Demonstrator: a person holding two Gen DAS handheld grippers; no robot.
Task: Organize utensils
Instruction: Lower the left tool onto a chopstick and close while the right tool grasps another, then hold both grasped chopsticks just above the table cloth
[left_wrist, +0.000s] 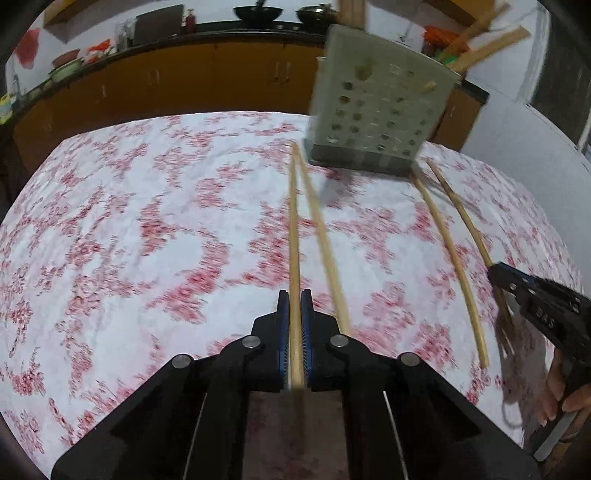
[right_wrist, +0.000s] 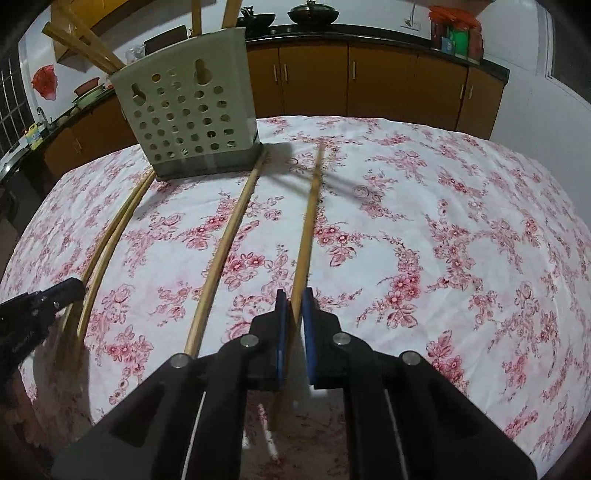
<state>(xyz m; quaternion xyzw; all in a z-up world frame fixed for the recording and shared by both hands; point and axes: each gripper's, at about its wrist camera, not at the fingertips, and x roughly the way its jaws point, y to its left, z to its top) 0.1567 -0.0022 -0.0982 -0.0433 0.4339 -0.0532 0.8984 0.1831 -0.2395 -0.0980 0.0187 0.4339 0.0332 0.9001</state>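
Observation:
A pale perforated utensil holder (left_wrist: 380, 103) (right_wrist: 184, 110) stands on the floral tablecloth with several chopsticks (right_wrist: 85, 48) sticking out of it. Several long wooden chopsticks lie in front of it, pointing toward me. My left gripper (left_wrist: 294, 301) is shut on one chopstick (left_wrist: 293, 221), and a second chopstick (left_wrist: 320, 236) lies just to its right. My right gripper (right_wrist: 294, 299) is shut on another chopstick (right_wrist: 310, 221), with a loose chopstick (right_wrist: 231, 240) to its left. Each gripper shows at the edge of the other's view: the right gripper (left_wrist: 496, 273), the left gripper (right_wrist: 74, 286).
The round table's floral cloth (right_wrist: 443, 221) stretches to the right of the chopsticks. Behind it run brown cabinets (right_wrist: 369, 85) under a dark counter with pans and jars. A person's hand (left_wrist: 561, 398) holds the right gripper's handle.

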